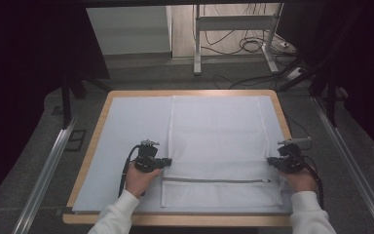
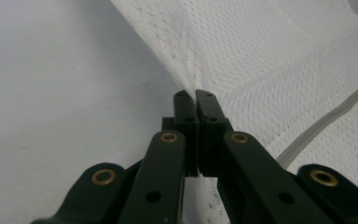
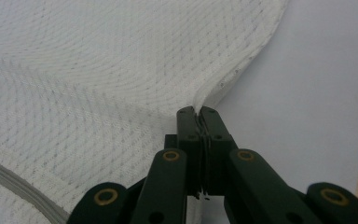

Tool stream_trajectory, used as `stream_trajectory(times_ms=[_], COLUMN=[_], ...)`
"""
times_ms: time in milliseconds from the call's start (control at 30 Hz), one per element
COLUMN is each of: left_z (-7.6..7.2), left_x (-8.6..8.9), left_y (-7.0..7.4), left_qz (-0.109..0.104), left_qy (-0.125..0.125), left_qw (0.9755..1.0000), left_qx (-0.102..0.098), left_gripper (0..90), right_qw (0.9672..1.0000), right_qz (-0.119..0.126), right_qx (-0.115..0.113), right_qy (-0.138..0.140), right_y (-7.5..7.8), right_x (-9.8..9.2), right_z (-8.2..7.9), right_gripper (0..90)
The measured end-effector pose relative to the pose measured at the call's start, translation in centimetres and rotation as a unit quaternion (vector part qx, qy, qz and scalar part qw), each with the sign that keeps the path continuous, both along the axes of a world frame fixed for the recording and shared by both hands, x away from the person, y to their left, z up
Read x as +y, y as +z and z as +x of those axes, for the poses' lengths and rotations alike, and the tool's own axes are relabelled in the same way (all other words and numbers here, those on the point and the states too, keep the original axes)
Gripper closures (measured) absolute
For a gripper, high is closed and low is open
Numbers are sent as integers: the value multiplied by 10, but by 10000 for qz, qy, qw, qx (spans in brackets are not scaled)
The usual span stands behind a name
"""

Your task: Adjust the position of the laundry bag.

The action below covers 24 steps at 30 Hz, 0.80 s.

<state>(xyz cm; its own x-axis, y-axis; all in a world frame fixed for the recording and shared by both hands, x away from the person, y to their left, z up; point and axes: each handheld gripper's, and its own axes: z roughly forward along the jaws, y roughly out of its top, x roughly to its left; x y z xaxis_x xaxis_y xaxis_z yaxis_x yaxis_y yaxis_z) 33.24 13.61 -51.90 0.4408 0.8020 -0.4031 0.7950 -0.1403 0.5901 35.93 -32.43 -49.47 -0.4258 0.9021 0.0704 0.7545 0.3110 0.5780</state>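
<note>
Mesh laundry bag [image 1: 216, 141] lies flat mid-table, long axis running away from the person, zipper [image 1: 216, 181] across the near end. Left gripper [image 1: 166, 162] is pinched on its left edge, right gripper [image 1: 271, 161] on its right edge, level with each other just beyond the zipper. White mat [image 1: 126, 141] over the wooden table [image 1: 97, 131]; dark room, cables on the floor beyond.

Wooden-edged table [image 1: 95, 146] under pale sheet [image 1: 126, 126]. Beyond it: grey floor, white desk frame [image 1: 233, 24] with legs, tangled cables [image 1: 253, 44]. Metal rails [image 1: 48, 165] along both sides. Dark curtains at left and right.
</note>
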Motion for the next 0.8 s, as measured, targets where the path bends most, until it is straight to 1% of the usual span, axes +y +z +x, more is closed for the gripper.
stream_trajectory(times_ms=[267, 500, 667, 800], left_z=[-1, -2, -2, -2], left_x=[6, 12, 16, 20], left_y=[1, 2, 1, 1], left_qz=[1, -4, 24, 43], left_qy=[31, 89, 106, 108], left_qw=[10000, 10000, 9999, 9999], left_qx=[-7, -23, -27, -26], left_gripper=[893, 893, 893, 893], right_qw=[10000, 9999, 9998, 9998], right_qz=[78, 77, 25, 23], right_qx=[-5, -3, -46, -37], right_qy=[60, 120, 181, 203], right_y=[0, -1, -2, -2], right_x=[4, 10, 15, 19], right_z=[0, 0, 0, 0], right_gripper=[871, 872, 872, 872])
